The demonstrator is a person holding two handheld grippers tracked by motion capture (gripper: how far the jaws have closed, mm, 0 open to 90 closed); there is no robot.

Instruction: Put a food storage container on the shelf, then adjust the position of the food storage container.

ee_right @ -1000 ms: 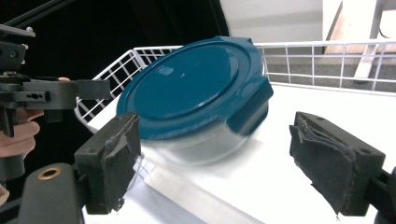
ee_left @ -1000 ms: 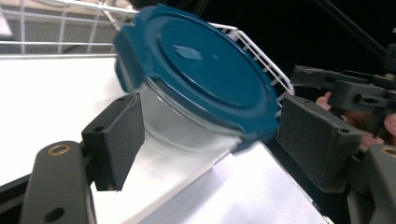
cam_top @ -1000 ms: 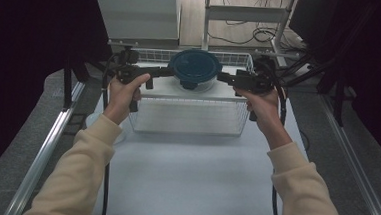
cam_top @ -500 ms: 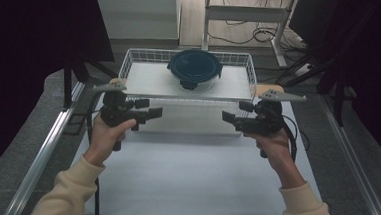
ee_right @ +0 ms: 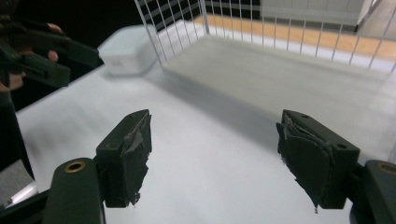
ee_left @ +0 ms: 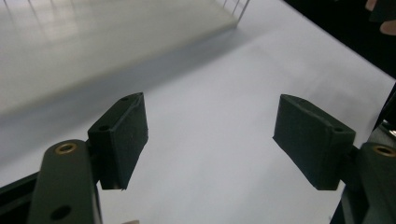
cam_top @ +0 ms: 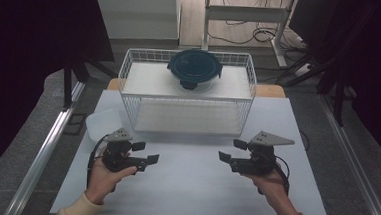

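Observation:
A round clear container with a dark blue lid [cam_top: 195, 69] sits in the white wire basket [cam_top: 186, 98], toward its back. My left gripper [cam_top: 145, 152] hovers low over the white table [cam_top: 188, 192], left of centre, jaws open with nothing between them [ee_left: 210, 140]. Opposite it, my right gripper [cam_top: 232, 150] faces inward; it is open too [ee_right: 215, 154], its jaws have just been closing a little, and nothing lies between them. Both stand in front of the basket, apart from the container. The left gripper [ee_right: 42, 51] also shows at the far left of the right gripper view.
A small white lidded box [cam_top: 105, 122] [ee_right: 126, 56] rests on the table by the basket's front left corner. The basket's wire wall [ee_right: 280, 28] rises close ahead. Metal rails run along both table sides, and dark curtains hang behind.
Both grippers left the sides of the blue-lidded container, then came down and back toward me to low over the table. The container stayed in the basket.

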